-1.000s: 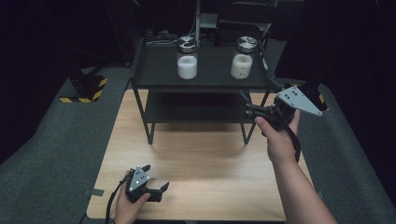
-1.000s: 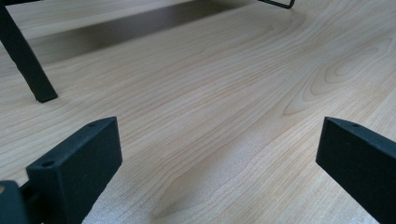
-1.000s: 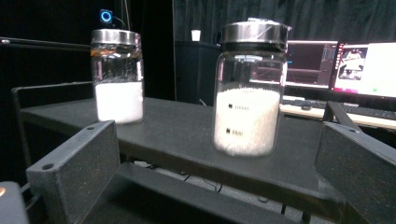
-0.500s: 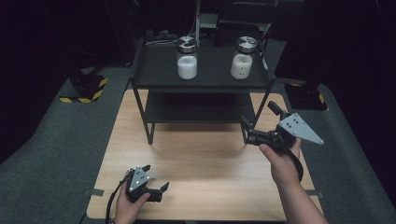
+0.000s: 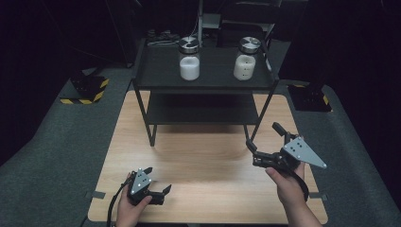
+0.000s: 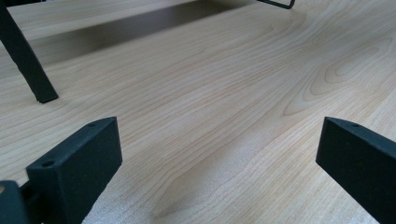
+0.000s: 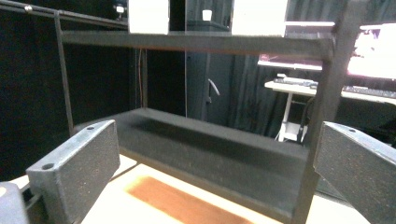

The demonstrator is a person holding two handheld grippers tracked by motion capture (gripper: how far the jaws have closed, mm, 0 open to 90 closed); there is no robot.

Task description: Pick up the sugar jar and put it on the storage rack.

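Note:
A black two-tier shelf (image 5: 203,85) stands at the back of the wooden table (image 5: 203,165). On its top tier are two jars with white contents and metal lids, the left jar (image 5: 189,62) and the right jar (image 5: 246,61). My right gripper (image 5: 263,135) is open and empty, held above the table just in front of the shelf's right front leg. In the right gripper view the open jaws frame the lower tier (image 7: 210,144), with the jar bottoms (image 7: 148,10) above. My left gripper (image 5: 158,179) rests open and empty near the table's front edge, over bare wood (image 6: 210,93).
Grey padded flooring (image 5: 56,142) surrounds the table. Black-and-yellow striped blocks sit at the left (image 5: 85,92) and right (image 5: 309,97) of the shelf. A shelf leg (image 6: 28,65) stands ahead and left of the left gripper. Dark curtains and a desk lie beyond.
The right gripper has dropped and drawn back from beside the shelf's top toward the table's front right. The left gripper has stayed put.

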